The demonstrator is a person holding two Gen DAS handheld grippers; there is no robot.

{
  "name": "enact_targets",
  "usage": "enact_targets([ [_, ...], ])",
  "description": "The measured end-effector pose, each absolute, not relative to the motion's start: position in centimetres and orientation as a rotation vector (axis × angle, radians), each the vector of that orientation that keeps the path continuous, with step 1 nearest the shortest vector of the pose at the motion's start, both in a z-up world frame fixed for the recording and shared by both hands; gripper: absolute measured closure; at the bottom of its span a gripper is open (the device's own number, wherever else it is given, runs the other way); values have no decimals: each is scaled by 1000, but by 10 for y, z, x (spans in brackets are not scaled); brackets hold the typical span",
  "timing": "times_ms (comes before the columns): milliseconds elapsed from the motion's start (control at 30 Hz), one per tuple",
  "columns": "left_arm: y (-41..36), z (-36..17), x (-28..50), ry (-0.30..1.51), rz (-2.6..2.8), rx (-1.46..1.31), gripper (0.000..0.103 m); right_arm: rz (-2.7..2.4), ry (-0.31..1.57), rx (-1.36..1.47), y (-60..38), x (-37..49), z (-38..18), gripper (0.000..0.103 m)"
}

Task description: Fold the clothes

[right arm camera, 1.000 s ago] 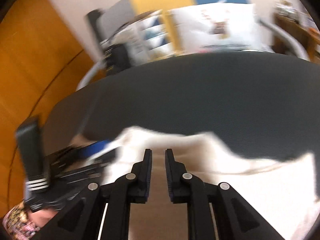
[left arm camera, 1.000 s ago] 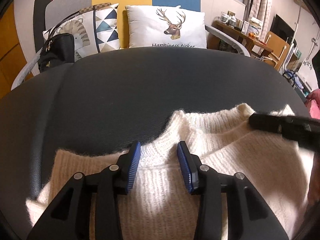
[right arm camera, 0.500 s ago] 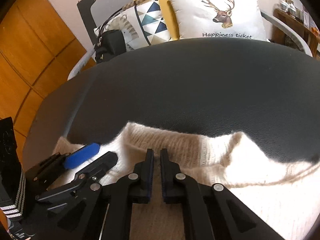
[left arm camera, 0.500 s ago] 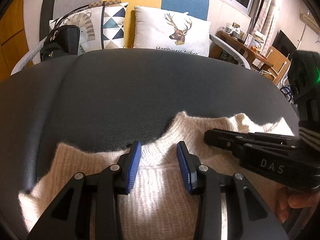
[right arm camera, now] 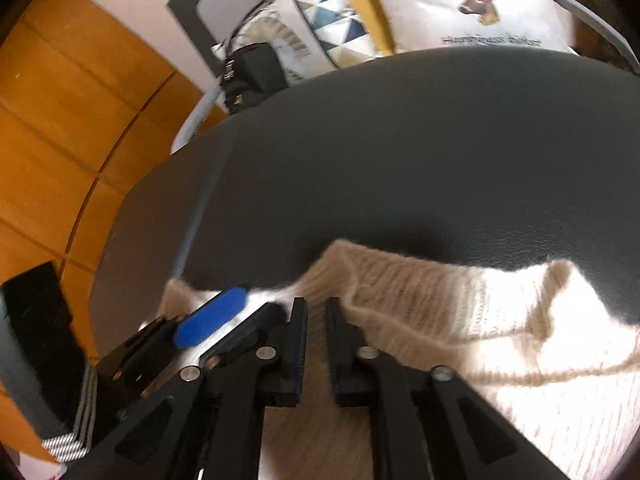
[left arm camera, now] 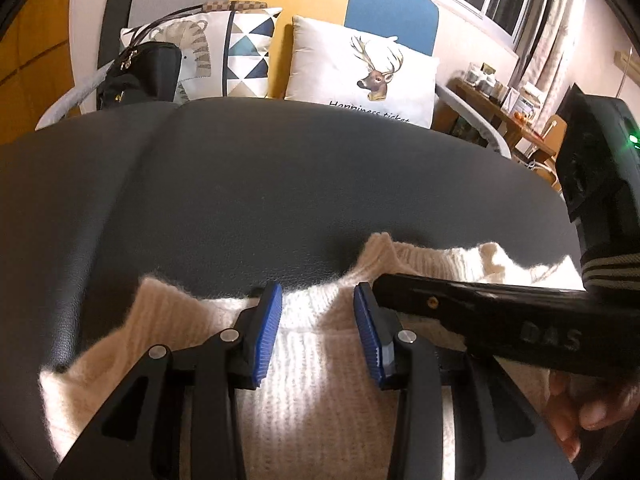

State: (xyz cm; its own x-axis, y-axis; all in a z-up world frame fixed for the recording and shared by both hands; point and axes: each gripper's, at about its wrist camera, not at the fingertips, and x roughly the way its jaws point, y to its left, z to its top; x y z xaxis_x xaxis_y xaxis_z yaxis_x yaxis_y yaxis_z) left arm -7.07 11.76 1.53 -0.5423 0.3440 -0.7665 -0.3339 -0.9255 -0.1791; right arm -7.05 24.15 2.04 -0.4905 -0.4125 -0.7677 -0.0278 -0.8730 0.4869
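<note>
A cream knitted sweater lies flat on a dark grey padded surface, its collar toward the far side. My left gripper is open, its blue-padded jaws resting on the knit just below the collar. My right gripper hovers over the sweater near the collar with a narrow gap between its jaws and nothing in them. In the left wrist view the right gripper comes in from the right, its tip beside my left gripper's right finger. The left gripper shows at the lower left of the right wrist view.
A sofa behind the surface holds a deer pillow, a triangle-pattern pillow and a black handbag. A wooden side table with small items stands at the right. Orange wood panelling is at the left.
The right gripper has swung in from the right until its tip is beside the left gripper, and its jaws have opened slightly. The left gripper has stayed on the sweater, open.
</note>
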Motion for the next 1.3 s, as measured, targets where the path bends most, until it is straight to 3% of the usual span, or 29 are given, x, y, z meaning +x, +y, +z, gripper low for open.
enact_targets([
  [233,123,14,-70,34,2480,-1233,63,-2580,-557,1458,243,-63,21,101],
  [533,124,13,-69,60,2487,-1234,63,-2539,-709,1413,265,-60,9,103],
  [633,124,13,-69,58,2486,-1234,63,-2516,-747,1346,264,-55,17,96],
  [667,123,13,-69,57,2485,-1234,63,-2529,-740,1314,266,-49,24,91],
  [900,127,13,-68,97,2501,-1233,63,-2576,-495,1450,260,-46,27,91],
  [1133,127,12,-67,95,2501,-1234,63,-2681,-464,1476,268,-49,13,101],
  [1300,127,13,-67,97,2502,-1234,63,-2708,-518,1442,277,-46,9,101],
])
